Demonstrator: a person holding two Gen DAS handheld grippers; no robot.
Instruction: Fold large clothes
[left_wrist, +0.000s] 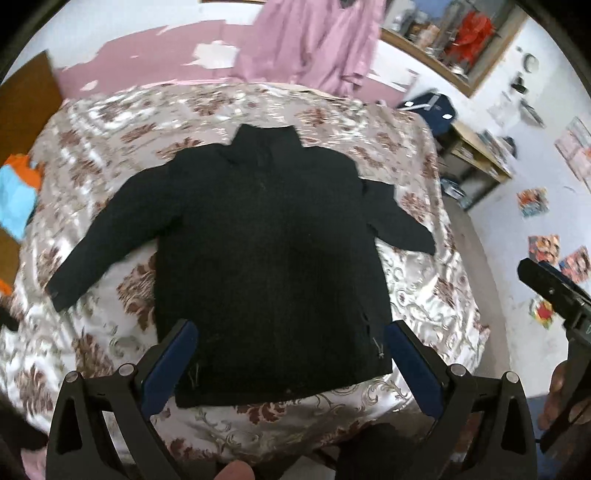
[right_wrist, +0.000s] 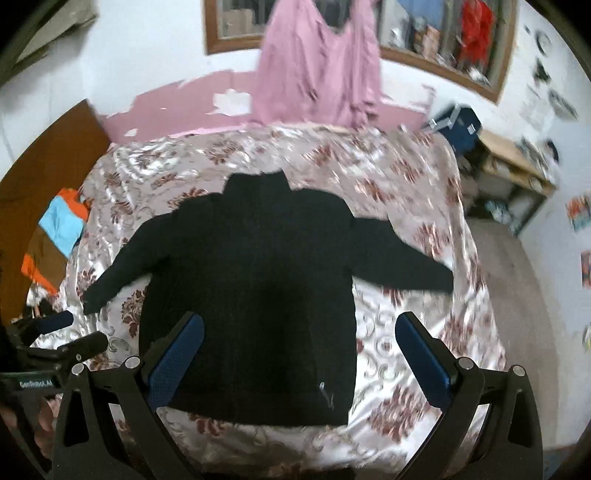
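Only lettering I can read: "GenRobot.AI" on my left gripper (right_wrist: 55, 332) (white letters, bottom-left edge).

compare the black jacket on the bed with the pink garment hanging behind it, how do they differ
The black jacket lies flat on the floral bedspread with both sleeves spread out; the pink garment hangs upright against the wall beyond the bed. The jacket is dark and looks thick, with a stand-up collar; the pink garment is pale, looks thinner and falls in loose folds. Neither is folded or held by a gripper.
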